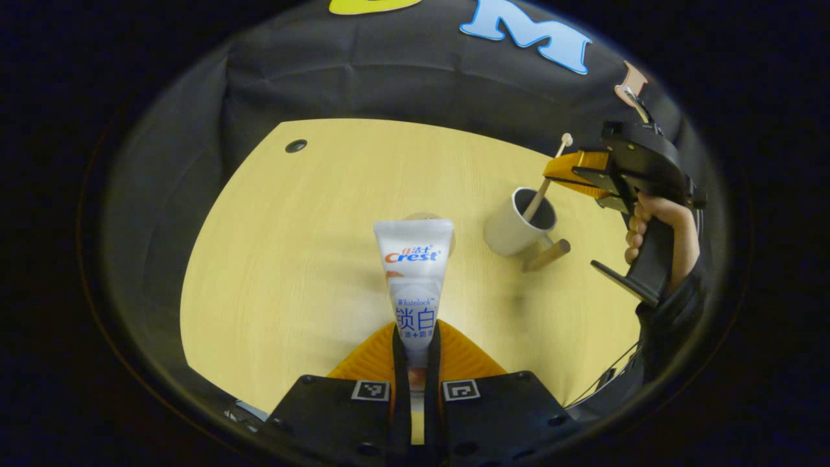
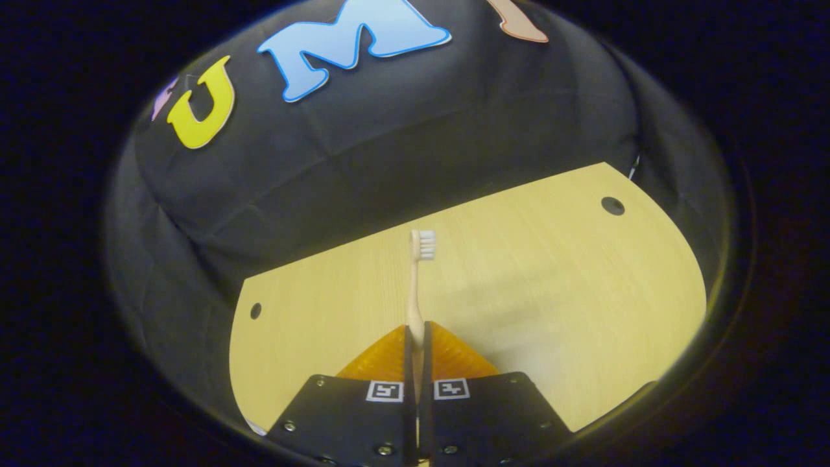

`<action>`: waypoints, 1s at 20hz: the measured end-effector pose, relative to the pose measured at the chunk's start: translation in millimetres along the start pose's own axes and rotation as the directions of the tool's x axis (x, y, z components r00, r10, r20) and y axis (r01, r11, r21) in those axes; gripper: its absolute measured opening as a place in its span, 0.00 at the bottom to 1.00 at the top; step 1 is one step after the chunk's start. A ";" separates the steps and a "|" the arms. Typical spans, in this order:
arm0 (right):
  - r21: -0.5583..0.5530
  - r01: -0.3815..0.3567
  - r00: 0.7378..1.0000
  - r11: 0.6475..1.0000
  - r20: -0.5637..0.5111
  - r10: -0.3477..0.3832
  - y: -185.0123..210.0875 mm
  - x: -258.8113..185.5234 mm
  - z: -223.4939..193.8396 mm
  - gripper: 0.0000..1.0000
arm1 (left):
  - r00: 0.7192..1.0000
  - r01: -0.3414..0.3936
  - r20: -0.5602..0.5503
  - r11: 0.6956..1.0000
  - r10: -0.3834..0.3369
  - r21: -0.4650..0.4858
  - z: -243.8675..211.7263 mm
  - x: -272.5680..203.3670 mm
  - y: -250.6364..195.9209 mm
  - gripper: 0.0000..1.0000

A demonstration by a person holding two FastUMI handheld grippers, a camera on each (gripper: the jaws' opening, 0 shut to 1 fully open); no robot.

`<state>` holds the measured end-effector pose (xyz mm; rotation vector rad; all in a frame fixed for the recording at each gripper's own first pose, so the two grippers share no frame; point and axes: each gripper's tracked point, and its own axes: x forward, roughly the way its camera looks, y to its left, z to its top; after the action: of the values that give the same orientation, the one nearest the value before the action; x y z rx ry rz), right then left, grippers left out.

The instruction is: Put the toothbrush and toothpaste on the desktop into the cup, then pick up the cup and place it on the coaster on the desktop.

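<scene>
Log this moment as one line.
left gripper: shut on toothpaste | right gripper: shut on toothbrush, over cup

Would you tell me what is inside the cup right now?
The toothbrush's handle end dips into the cup, held by the right gripper. The cup's bottom is hidden by its wall.

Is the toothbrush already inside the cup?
Partly: its lower end dips into the cup, but the right gripper is shut on the toothbrush.

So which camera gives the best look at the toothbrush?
The right gripper view: the toothbrush stands clamped in the right gripper, bristles showing. The left gripper view shows it small, its lower end inside the cup.
</scene>
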<state>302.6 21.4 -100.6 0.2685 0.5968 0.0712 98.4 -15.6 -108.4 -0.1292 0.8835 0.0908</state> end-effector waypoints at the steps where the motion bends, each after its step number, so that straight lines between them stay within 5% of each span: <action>1: -0.018 0.004 1.000 1.000 0.014 -0.004 -0.5 0.5 -0.5 0.03 | 1.000 0.002 0.007 1.000 -0.002 0.000 3.2 -0.7 -1.1 0.16; 10: -0.054 0.006 1.000 0.999 -0.011 -0.007 0.3 -7.5 -26.4 0.07 | 0.998 0.042 0.040 0.997 -0.045 0.066 33.8 -1.5 -33.6 0.16; 12: -0.040 -0.028 0.999 0.999 -0.040 0.026 5.6 -12.3 -32.3 0.19 | 0.997 0.049 0.050 0.996 -0.053 0.071 38.7 -2.0 -37.6 0.16; 15: -0.042 -0.033 0.999 0.999 -0.023 0.032 3.5 -24.2 -29.4 0.21 | 0.995 0.060 0.072 0.995 -0.066 0.077 52.7 8.9 -36.0 0.16; 17: -0.044 -0.030 1.000 0.999 -0.004 0.030 -1.7 -35.4 -25.9 0.36 | 0.992 0.074 0.099 0.994 -0.081 0.079 66.4 16.1 -34.8 0.16; 20: -0.030 -0.048 0.999 0.998 0.017 0.048 -10.4 -53.1 -24.2 0.39 | 0.986 0.091 0.134 0.991 -0.104 0.095 88.9 25.6 -33.0 0.16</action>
<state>245.0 9.4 -93.6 0.2543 0.5712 0.1238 186.8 -34.2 -70.0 -0.0822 0.7398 -0.0305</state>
